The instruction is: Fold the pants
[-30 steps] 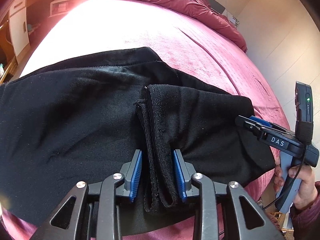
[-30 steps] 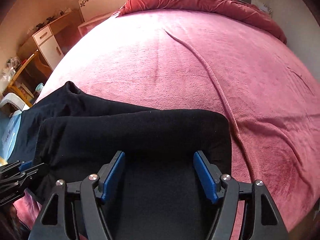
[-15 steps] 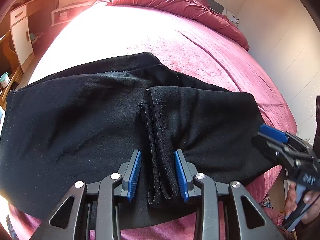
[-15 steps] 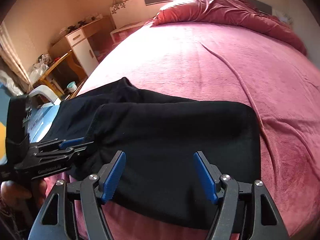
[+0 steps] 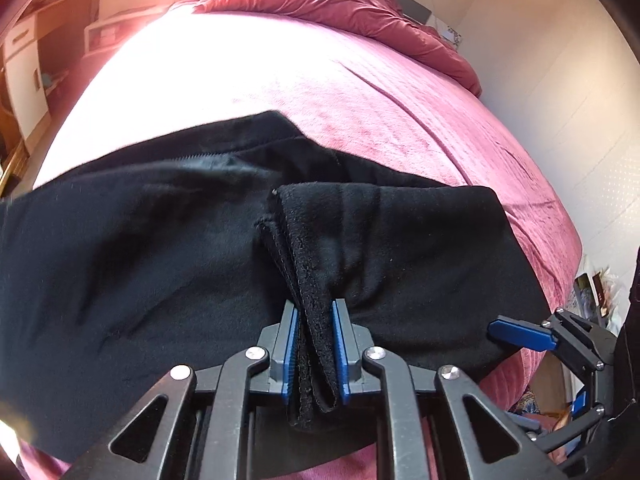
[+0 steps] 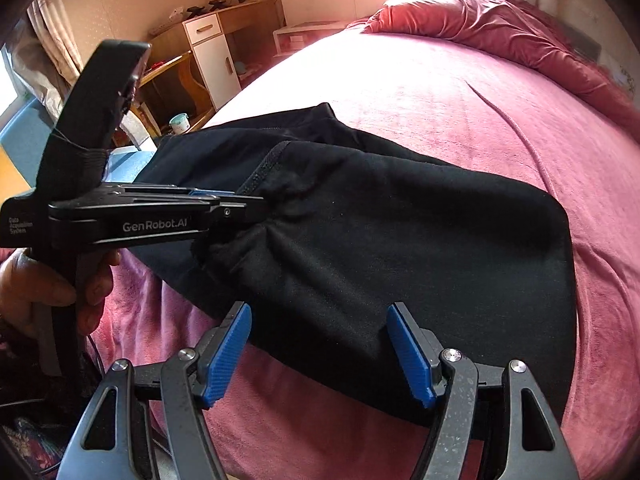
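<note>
The left gripper (image 5: pixel 314 350) has just been closing and is now pinching the stacked leg hems of the black pants (image 5: pixel 160 264) lying on the pink bed (image 5: pixel 320 92); the right gripper (image 6: pixel 320 354) is hovering wide over the folded edge, so another fold looks ready.

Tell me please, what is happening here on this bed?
A person is folding black pants on a pink bed cover, with a handheld gripper in each hand. The left gripper has just been closing its jaws, and they now pinch the bunched hem of the folded-over part. The right gripper hangs open over the near edge of the pants, holding nothing.
</note>
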